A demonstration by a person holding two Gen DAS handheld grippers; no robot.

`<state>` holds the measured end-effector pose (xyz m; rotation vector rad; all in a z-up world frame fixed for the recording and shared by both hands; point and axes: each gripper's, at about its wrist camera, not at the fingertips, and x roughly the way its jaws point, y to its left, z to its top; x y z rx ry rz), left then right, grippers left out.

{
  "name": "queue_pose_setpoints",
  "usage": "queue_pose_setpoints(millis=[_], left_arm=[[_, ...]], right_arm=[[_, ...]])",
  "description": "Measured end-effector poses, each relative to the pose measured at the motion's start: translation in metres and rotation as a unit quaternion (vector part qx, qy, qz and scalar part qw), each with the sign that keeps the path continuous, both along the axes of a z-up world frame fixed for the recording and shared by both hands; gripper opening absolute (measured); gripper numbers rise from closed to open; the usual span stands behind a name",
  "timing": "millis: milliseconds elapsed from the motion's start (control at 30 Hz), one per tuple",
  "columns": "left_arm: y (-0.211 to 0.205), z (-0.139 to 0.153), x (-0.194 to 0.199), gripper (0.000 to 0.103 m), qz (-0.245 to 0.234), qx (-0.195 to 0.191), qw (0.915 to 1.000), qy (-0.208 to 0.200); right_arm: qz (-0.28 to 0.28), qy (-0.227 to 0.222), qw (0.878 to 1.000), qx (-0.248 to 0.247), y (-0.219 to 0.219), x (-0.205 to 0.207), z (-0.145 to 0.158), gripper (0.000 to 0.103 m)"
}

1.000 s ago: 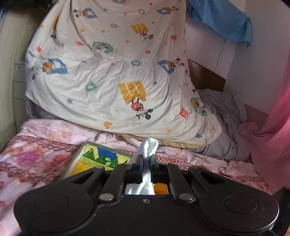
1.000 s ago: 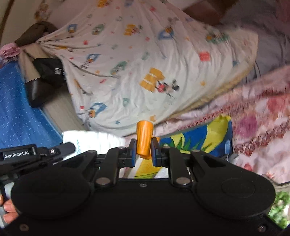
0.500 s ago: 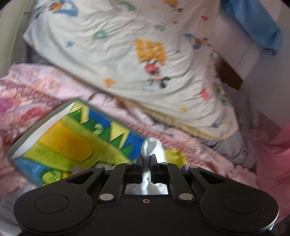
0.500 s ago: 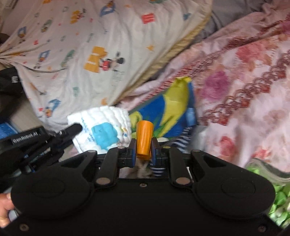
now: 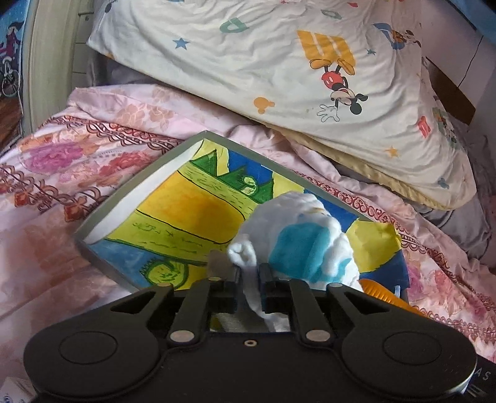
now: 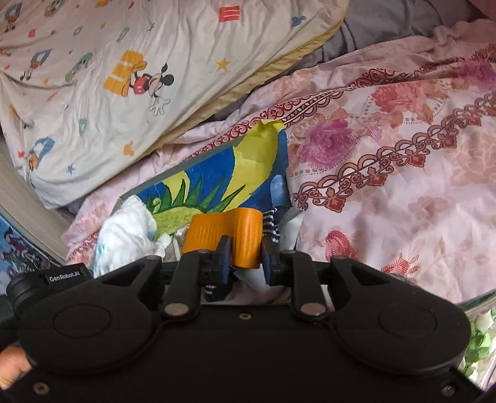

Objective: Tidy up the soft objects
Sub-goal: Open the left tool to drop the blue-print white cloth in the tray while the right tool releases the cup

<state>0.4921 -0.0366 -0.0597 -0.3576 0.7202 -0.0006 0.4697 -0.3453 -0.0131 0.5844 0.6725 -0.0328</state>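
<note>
While both grippers sit low over the box, each is letting go: the left gripper (image 5: pixel 249 280) has its jaws easing apart with a strip of the white cloth (image 5: pixel 297 238) between them, pads seemingly touching it yet, and the right gripper (image 6: pixel 246 259) has its jaws widening around the orange piece (image 6: pixel 231 234), which looks ribbed and soft, with the right pad already showing a gap. Likely reason for the low hold: drop the items inside the box rather than toss them, so they stay put. White cloth with blue patches is bunched up over the box's right half, just beside the orange piece at the near right corner. A striped sock (image 6: pixel 271 228) pokes out right behind the orange piece, touching it. Box (image 5: pixel 136 198) is shallow, grey-rimmed, with a bright yellow, green and blue drawing on its floor; yellow paper curls up at its far right corner. It lies tilted on a pink floral bedspread (image 5: pixel 62 161), soft and uneven, so it could rock. Beyond the box's far edge a big white cartoon-print quilt (image 5: pixel 279 62) is heaped, grey bedding (image 6: pixel 387 24) under it. Far left a pale bed frame (image 5: pixel 52 62); far right a wall, dark wood. A person's fingertip (image 6: pixel 12 369) shows at the near left edge of the right view.
</note>
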Motion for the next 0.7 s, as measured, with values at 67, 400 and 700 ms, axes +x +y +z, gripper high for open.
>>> queue_pose_setpoints(millis=[67,400,700], left_arm=[[0.000,0.003,-0.004,0.020,0.001,0.007,1.0000,-0.001],[0.001,0.017,-0.030,0.048,0.010,0.014,0.9999,-0.001],[0.001,0.060,-0.080,0.072,0.002,0.032,0.9971,-0.069]], right_arm=[[0.000,-0.003,1.000,-0.002,0.001,-0.002,0.002,0.022],[0.009,-0.021,0.999,-0.024,0.005,-0.014,0.024,0.032],[0.026,-0.054,0.997,-0.045,0.011,-0.035,0.063,0.058]])
